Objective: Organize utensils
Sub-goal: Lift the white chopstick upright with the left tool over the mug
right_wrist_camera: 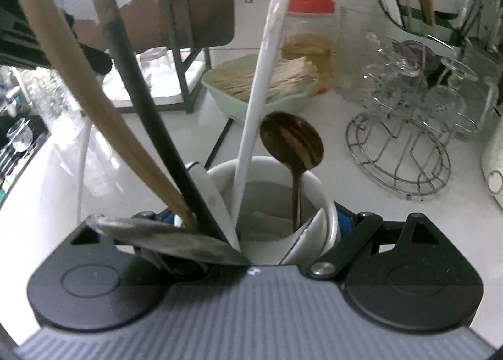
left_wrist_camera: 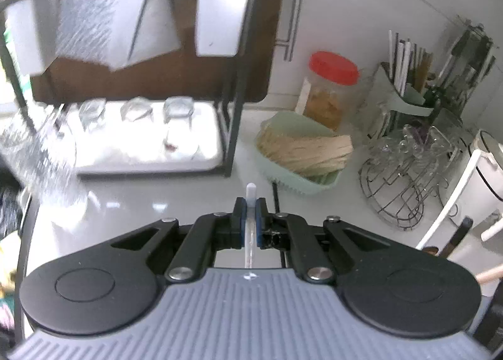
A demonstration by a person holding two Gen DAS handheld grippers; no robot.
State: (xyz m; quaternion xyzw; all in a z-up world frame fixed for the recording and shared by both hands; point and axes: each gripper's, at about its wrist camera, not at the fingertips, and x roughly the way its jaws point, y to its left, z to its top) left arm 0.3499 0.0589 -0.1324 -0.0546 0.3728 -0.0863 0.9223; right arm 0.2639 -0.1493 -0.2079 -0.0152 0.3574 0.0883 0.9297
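My left gripper (left_wrist_camera: 250, 207) is shut on a thin clear plastic utensil handle (left_wrist_camera: 250, 193) that sticks out past the pads, above the white counter. My right gripper (right_wrist_camera: 261, 218) is shut on a white ceramic utensil holder (right_wrist_camera: 314, 183), one blue pad on each side of it. The holder contains a dark wooden spoon (right_wrist_camera: 292, 143), a long white handle (right_wrist_camera: 267, 54), a black handle (right_wrist_camera: 141, 102), a wooden handle (right_wrist_camera: 94, 102) and a metal blade (right_wrist_camera: 176, 240) lying across its near rim.
A mint basket of wooden sticks (left_wrist_camera: 301, 149) and a red-lidded jar (left_wrist_camera: 330, 89) stand ahead. A black dish rack with upturned glasses (left_wrist_camera: 141, 120) is at the left. A wire glass stand (left_wrist_camera: 405, 168), a green utensil caddy (left_wrist_camera: 408, 89) and a white appliance (left_wrist_camera: 471, 177) are at the right.
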